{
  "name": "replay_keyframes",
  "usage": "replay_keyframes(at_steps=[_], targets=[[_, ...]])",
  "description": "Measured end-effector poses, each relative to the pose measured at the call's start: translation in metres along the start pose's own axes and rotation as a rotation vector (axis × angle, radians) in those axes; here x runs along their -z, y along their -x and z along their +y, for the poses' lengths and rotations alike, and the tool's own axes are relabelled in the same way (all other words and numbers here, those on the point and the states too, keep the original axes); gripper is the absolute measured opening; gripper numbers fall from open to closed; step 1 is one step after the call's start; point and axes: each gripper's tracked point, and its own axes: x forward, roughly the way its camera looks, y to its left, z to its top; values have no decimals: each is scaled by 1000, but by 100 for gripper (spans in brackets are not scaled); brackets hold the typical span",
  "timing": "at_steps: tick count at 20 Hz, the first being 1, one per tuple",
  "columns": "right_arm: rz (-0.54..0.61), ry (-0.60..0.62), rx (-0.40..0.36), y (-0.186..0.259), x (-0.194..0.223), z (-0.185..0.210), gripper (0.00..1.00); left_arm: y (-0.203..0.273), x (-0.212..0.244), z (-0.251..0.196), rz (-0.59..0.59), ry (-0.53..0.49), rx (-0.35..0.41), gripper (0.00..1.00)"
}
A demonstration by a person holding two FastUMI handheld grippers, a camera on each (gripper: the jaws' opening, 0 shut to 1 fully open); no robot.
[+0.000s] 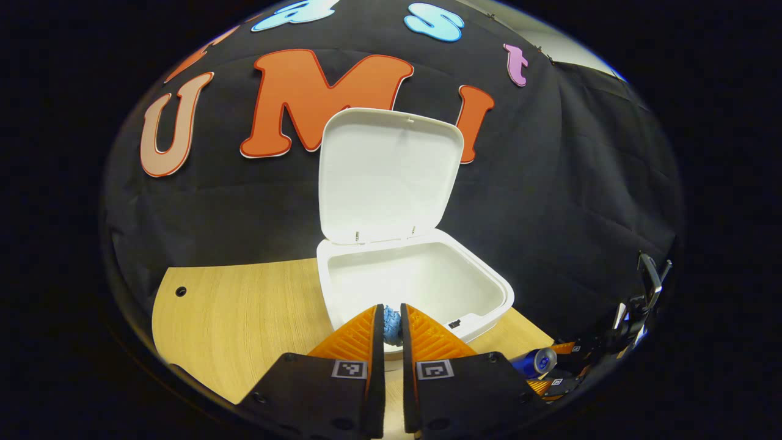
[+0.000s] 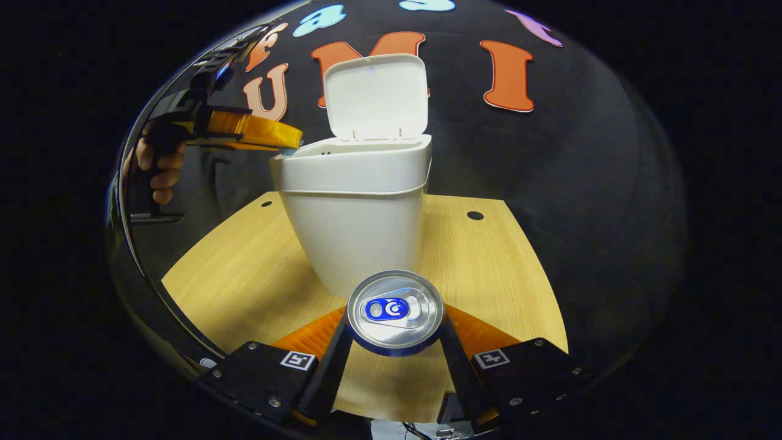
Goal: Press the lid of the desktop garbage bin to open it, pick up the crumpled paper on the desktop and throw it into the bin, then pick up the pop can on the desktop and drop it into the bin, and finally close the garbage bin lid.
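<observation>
The white bin (image 1: 415, 287) stands on the wooden table with its lid (image 1: 391, 174) raised upright. My left gripper (image 1: 392, 313) is shut on a small blue crumpled paper (image 1: 391, 325), held just in front of the bin's near rim, above the table. In the right gripper view, the left gripper (image 2: 292, 144) reaches the bin's (image 2: 357, 201) upper left rim, beside the lid (image 2: 374, 98). My right gripper (image 2: 396, 321) is shut on the pop can (image 2: 396, 310), whose silver top faces the camera, in front of the bin. The can (image 1: 540, 360) also appears low at the right.
The wooden table (image 2: 489, 275) has small round holes (image 2: 475, 215) and spreads around the bin on both sides. A hand (image 2: 156, 165) holds the left gripper's handle. The right gripper (image 1: 565, 366) sits low at the table's right edge. Black cloth wall stands behind.
</observation>
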Motion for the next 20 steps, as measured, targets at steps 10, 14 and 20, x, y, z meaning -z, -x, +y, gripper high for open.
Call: replay_keyframes(at_steps=[10,14,20], targets=[[-178,18,38,29,-94,-17,79,9,5,10,-23,-34,-8,29],[-234,46,38,39,-125,-19,79,11,4,5,-38,-38,15,50],[-281,88,33,43,-154,-17,79,23,3,21,-89,-90,-66,73]])
